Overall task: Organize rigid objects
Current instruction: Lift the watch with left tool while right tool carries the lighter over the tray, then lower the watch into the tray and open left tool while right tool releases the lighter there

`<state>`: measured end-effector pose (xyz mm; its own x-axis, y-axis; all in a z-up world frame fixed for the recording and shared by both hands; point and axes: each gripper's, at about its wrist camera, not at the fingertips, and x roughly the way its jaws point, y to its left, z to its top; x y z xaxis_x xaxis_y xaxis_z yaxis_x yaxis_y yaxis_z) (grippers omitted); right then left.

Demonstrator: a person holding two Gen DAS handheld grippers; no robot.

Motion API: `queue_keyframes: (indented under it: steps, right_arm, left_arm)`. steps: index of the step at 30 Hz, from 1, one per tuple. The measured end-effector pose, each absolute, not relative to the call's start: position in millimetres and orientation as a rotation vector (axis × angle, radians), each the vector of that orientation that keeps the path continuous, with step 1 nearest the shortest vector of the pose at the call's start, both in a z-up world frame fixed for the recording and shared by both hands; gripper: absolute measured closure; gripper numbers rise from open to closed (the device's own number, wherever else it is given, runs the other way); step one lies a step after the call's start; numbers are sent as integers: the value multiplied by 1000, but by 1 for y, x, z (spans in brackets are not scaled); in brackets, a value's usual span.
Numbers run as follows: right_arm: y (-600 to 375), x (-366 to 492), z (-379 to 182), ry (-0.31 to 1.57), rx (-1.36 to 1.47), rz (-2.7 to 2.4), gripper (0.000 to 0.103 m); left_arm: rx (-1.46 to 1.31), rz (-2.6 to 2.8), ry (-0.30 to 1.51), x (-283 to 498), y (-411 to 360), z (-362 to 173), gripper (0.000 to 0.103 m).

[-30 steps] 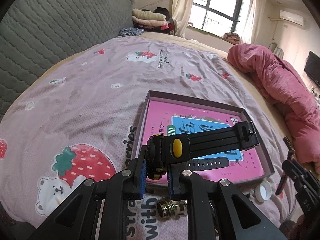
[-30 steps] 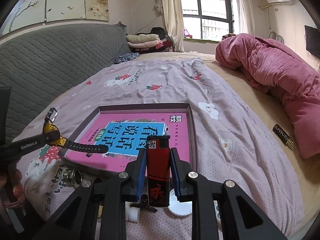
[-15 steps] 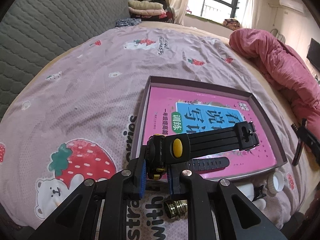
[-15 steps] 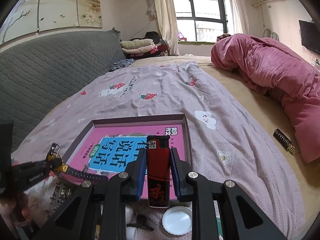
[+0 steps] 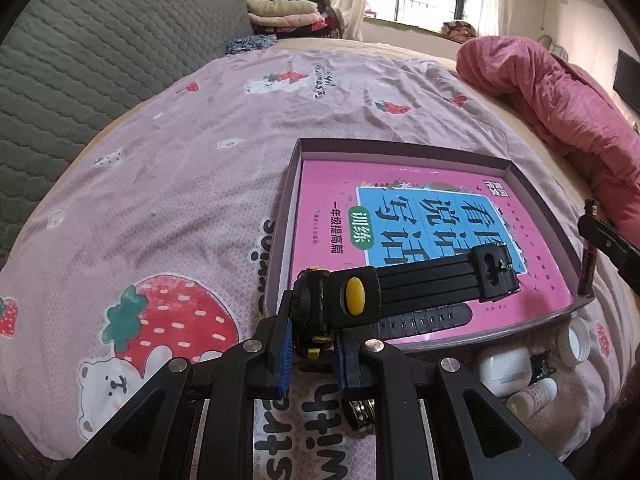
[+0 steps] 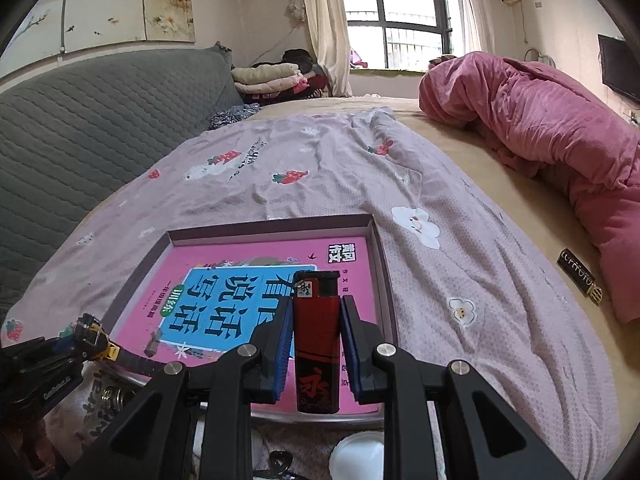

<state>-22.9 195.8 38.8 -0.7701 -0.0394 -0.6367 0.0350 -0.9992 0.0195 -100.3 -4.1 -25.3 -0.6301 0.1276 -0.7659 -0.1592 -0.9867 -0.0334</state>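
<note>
Tray (image 5: pixel 532 196) sits on the bedsheet (image 5: pixel 192 184) w/ a book (image 5: pixel 420 220) lying flat in it. Bottle cap (image 5: pixel 575 340), earbud case (image 5: pixel 504 368) & small bottle (image 5: pixel 532 398) lie just in front of the tray's near edge. Bunched quilt (image 6: pixel 560 136) is on the bed's right side, folded clothes (image 6: pixel 272 78) stacked at the far end.

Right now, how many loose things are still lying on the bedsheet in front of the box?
5 visible: a brass metal fitting under the left gripper, a white earbud case, a small white bottle, a black clip and a white round cap. The fingers may hide more.
</note>
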Motion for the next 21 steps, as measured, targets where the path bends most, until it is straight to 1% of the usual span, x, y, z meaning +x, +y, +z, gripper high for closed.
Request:
queue_keyframes:
  steps: [6,21]
  right_arm:
    - [198,-31,33,4,1085,-2915,79]
    - [201,-37,5,4,1236,-2866,79]
  left_arm:
    - [-1243,2710,109,-98,-2,-27,87]
    - [-1283,2673,91,-100,-6,-35,86]
